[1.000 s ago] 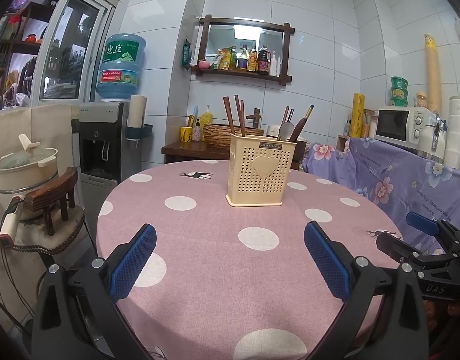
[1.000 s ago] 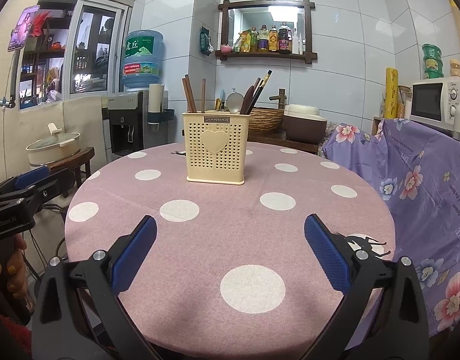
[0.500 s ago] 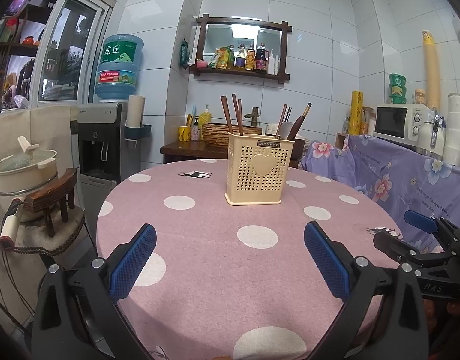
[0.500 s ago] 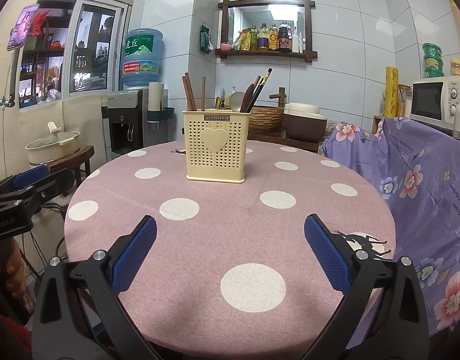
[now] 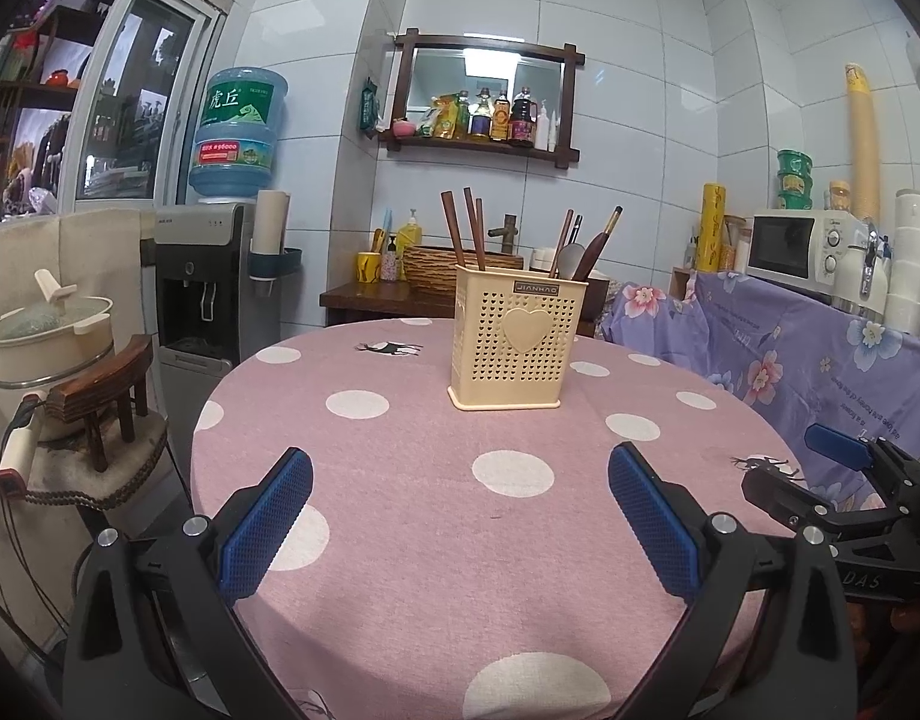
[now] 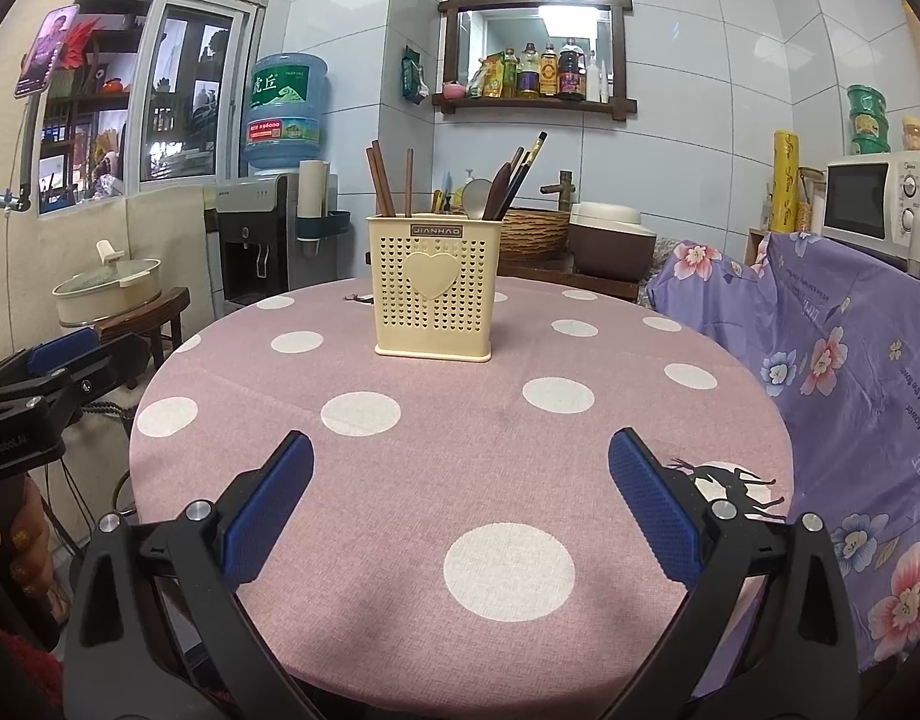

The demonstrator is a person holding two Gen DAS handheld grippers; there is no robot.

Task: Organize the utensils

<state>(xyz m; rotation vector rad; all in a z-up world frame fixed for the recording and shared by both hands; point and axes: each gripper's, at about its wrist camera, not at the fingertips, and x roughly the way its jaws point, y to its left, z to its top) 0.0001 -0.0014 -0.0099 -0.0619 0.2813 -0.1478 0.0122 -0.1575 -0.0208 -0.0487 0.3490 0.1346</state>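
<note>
Cream perforated plastic utensil holder [image 5: 515, 341] with a heart on its face stands upright near the far middle of the round bench [image 5: 399, 516] under a pink, white-dotted cloth. Dark wooden chopsticks [image 5: 463, 228] fill its left side; a metal spoon [image 6: 477, 198] and brown-handled utensils [image 5: 598, 243] lean in its right. Left claw [image 5: 460, 519] and right claw [image 6: 461, 504] hover spread apart, empty, well short of it. Sorting looks finished or unstarted; any next move means reaching forward to the holder.
</note>
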